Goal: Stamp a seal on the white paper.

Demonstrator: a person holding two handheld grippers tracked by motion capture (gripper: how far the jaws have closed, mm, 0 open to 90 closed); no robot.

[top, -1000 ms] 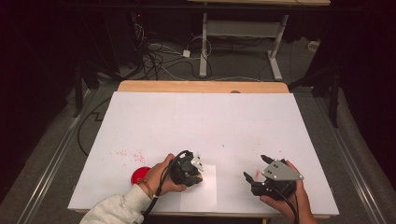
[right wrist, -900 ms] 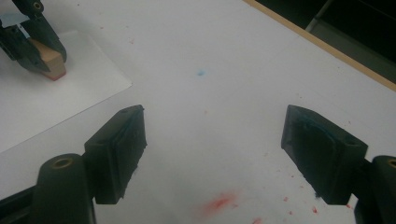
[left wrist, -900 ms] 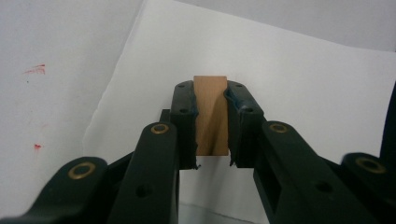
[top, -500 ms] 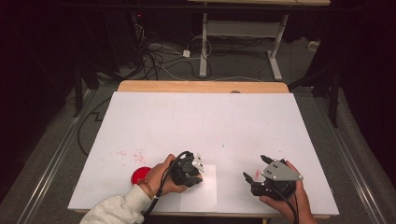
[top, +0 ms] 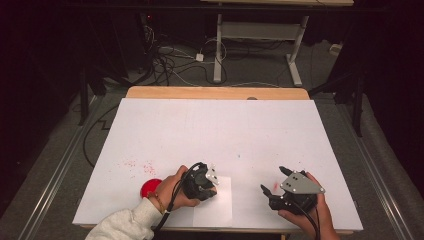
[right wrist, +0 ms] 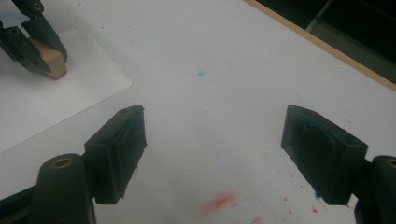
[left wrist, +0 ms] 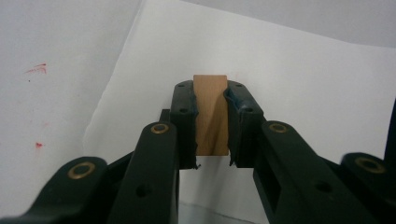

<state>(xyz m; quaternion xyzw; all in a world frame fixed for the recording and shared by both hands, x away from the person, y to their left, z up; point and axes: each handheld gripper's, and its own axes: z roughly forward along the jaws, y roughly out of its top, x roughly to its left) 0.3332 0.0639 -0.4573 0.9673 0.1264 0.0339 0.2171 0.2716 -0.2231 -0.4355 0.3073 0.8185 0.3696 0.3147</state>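
My left claw [left wrist: 211, 122] is clamped on a wooden block [left wrist: 211, 112], pressing it onto the paper sheet [top: 214, 200] near the tabletop's [top: 215, 130] front edge; my right claw [right wrist: 215, 156] waits with its jaws apart.

No legible text, label, brand, number or sign found in any view. The white rectangular sheet of paper [top: 214, 200] bears no print. The white flat surface [top: 220, 135] carries only scattered red specks and one blue speck, none forming characters. The small rectangular wooden block [left wrist: 211, 114] shows plain grain, unmarked. The grey three-cornered plate [top: 300, 183] is blank
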